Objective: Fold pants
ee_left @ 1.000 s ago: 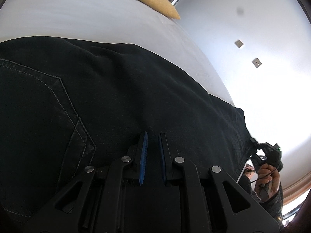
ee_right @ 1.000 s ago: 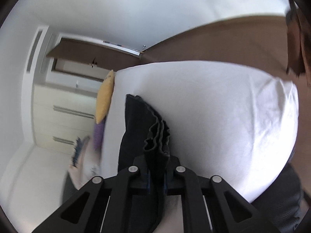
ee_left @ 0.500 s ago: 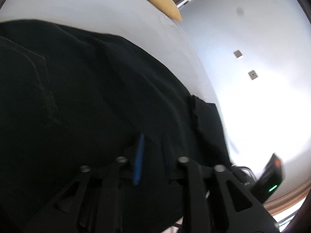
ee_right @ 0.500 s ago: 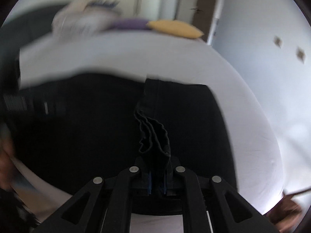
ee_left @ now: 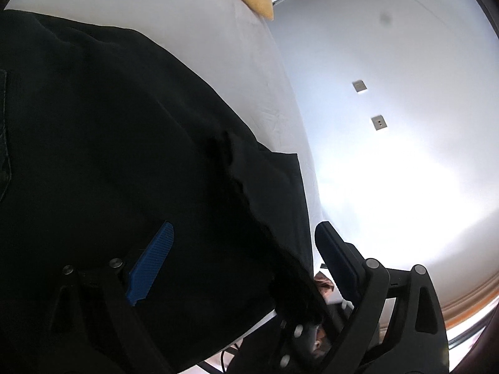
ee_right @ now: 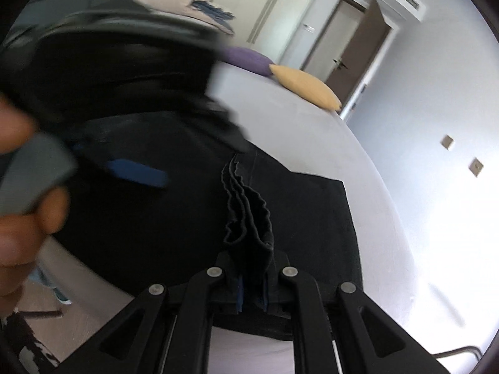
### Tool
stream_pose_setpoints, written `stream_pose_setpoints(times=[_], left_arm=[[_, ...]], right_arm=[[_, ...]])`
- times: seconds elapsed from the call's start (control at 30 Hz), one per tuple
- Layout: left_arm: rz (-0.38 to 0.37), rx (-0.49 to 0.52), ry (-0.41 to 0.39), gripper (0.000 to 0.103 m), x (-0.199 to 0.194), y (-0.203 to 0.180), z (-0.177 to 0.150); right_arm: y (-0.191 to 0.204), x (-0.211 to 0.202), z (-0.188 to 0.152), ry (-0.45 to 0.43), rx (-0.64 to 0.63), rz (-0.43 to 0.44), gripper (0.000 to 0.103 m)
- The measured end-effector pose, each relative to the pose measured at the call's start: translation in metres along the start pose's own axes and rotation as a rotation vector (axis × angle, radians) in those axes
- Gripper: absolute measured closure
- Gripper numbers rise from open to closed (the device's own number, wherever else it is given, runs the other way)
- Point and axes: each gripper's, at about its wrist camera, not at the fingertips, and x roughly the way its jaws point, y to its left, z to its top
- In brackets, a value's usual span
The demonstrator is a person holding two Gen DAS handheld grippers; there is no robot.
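Observation:
Black pants (ee_left: 124,143) lie folded over on the white bed (ee_left: 193,21). My left gripper (ee_left: 246,246) is open wide just above the cloth, its blue fingers (ee_left: 152,261) apart with nothing between them. In the right wrist view my right gripper (ee_right: 252,283) is shut on the bunched hem of the pants (ee_right: 246,215), held over the lower layer of the pants (ee_right: 312,218). The left gripper's blue finger (ee_right: 137,173) and the hand that holds it (ee_right: 18,218) show blurred at the left of that view.
A yellow cushion (ee_right: 305,87) and a purple cushion (ee_right: 246,59) lie at the bed's far end. A pile of bedding (ee_right: 187,9) sits beyond them. A door (ee_right: 352,46) and wardrobe stand behind. The wall with two switch plates (ee_left: 379,123) is to the right.
My left gripper has opened and let go of the pants. My right gripper has swung the hem over and across the pants and still holds it.

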Motion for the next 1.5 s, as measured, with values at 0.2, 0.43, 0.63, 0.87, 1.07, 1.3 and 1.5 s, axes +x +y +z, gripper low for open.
stream_pose_setpoints(times=[0.2, 0.43, 0.63, 0.87, 1.07, 1.3, 1.5], left_arm=[[0.034, -0.016, 0.036, 0.065, 0.004, 0.007, 0.011], [0.072, 0.034, 0.034, 0.088, -0.013, 0.010, 0.017], [0.142, 0.103, 0.020, 0.088, -0.036, 0.013, 0.036], [0.201, 0.117, 0.006, 0.088, -0.050, 0.020, 0.040], [0.231, 0.106, -0.002, 0.088, -0.048, 0.017, 0.044], [0.252, 0.112, -0.017, 0.088, -0.023, 0.023, 0.035], [0.368, 0.108, -0.079, 0.088, -0.041, 0.031, 0.030]], right_arm=[[0.025, -0.014, 0.011, -0.026, -0.039, 0.042, 0.093], [0.052, -0.023, 0.017, -0.046, -0.126, 0.089, 0.092], [0.072, -0.031, 0.028, -0.067, -0.175, 0.138, 0.093], [0.082, -0.012, 0.035, -0.053, -0.232, 0.189, 0.093], [0.080, 0.000, 0.016, -0.022, -0.264, 0.211, 0.093], [0.083, 0.025, 0.016, 0.006, -0.275, 0.229, 0.091], [0.071, 0.026, 0.009, 0.003, -0.229, 0.295, 0.077]])
